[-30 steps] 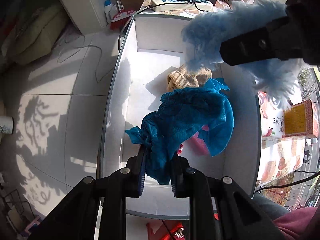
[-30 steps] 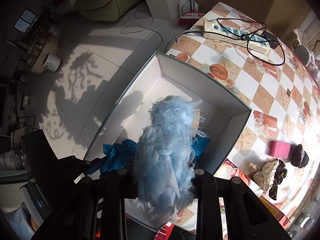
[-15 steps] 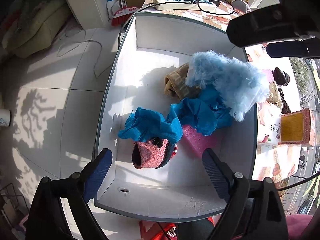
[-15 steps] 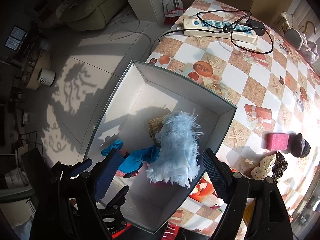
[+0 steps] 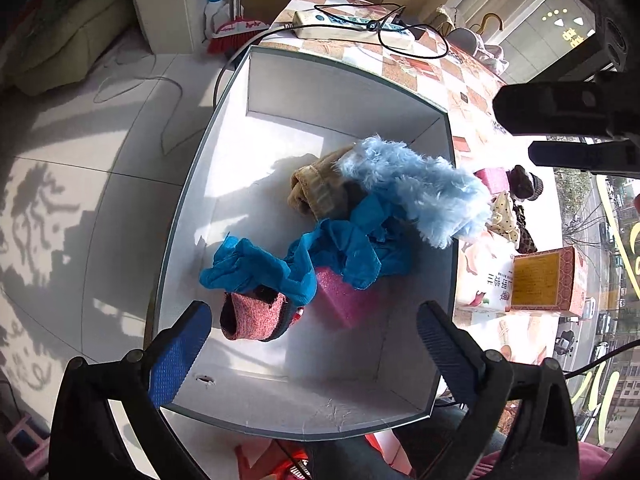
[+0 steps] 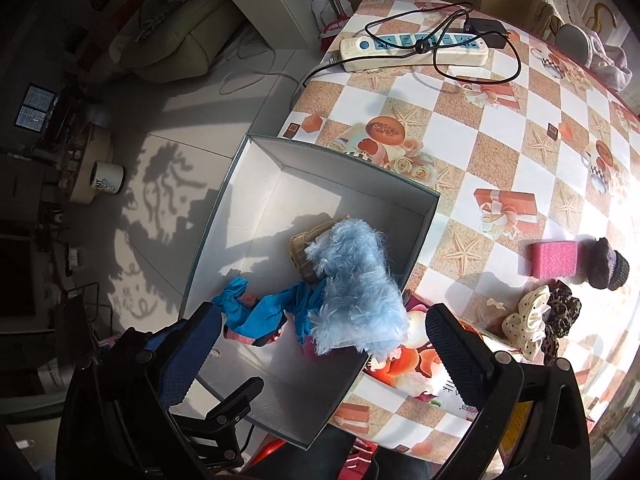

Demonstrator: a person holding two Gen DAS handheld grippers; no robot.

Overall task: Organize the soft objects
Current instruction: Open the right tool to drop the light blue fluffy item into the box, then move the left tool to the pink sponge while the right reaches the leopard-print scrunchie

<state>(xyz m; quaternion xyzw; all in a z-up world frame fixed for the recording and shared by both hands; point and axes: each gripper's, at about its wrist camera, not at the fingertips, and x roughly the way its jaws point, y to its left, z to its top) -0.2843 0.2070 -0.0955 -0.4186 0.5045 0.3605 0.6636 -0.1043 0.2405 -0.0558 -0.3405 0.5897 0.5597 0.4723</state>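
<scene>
A white box (image 5: 224, 168) (image 6: 280, 184) on the table edge holds a teal cloth (image 5: 320, 252) (image 6: 264, 314), a fluffy light-blue piece (image 5: 416, 188) (image 6: 356, 292) draped over its right wall, a tan knit item (image 5: 316, 192) (image 6: 304, 248), a red knit item (image 5: 256, 316) and a pink sponge (image 5: 340, 300). My left gripper (image 5: 312, 344) is open and empty above the box's near end. My right gripper (image 6: 324, 348) is open and empty above the box's near right corner. On the table lie a pink sponge (image 6: 554, 260), a dark knit item (image 6: 606, 264) and scrunchies (image 6: 540, 320).
A power strip (image 6: 412, 50) with a black cable lies at the table's far end. Printed cartons (image 5: 544, 280) stand right of the box. The checkered tablecloth (image 6: 500, 140) covers the table. Tiled floor (image 5: 80, 200) lies to the left.
Both grippers opened: the left let go of the teal cloth, the right let go of the fluffy blue piece. Both pieces now lie in the box, and the grippers have pulled back.
</scene>
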